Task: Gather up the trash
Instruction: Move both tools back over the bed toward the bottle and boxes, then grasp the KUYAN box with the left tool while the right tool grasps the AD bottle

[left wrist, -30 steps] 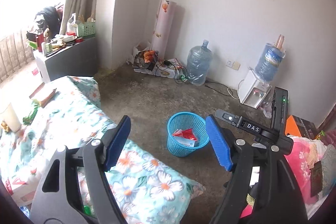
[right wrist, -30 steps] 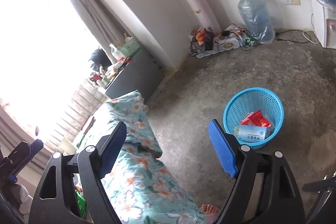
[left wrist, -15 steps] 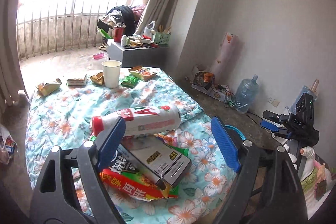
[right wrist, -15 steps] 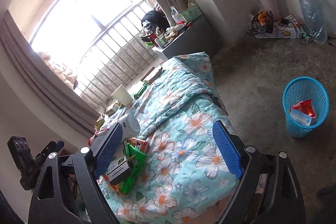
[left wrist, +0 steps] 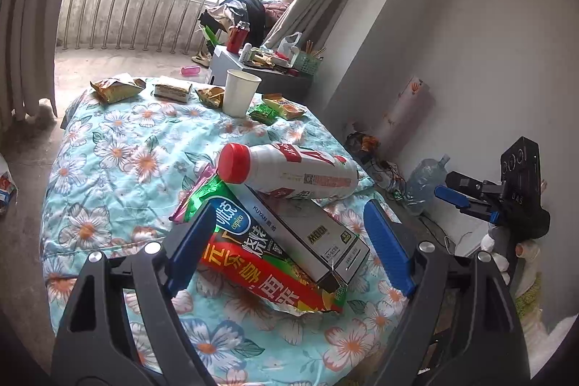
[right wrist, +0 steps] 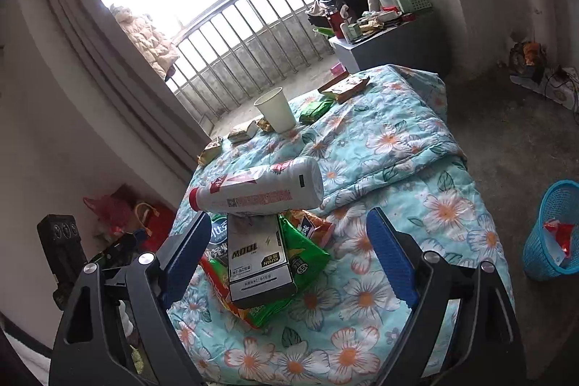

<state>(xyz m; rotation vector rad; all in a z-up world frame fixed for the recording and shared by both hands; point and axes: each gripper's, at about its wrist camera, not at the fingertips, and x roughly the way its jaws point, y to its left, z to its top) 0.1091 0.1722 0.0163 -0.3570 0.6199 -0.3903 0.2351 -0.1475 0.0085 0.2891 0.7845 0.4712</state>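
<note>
Both grippers are spread wide and grasp nothing. The left gripper (left wrist: 289, 245) hangs over a pile of trash on the flowered bedspread (left wrist: 119, 147): a white bottle (left wrist: 289, 170) lies across a box (left wrist: 311, 234), which rests on snack bags (left wrist: 260, 263). The right gripper (right wrist: 289, 254) frames the same pile. A blue basket (right wrist: 553, 230) stands on the floor beside the bed.
</note>
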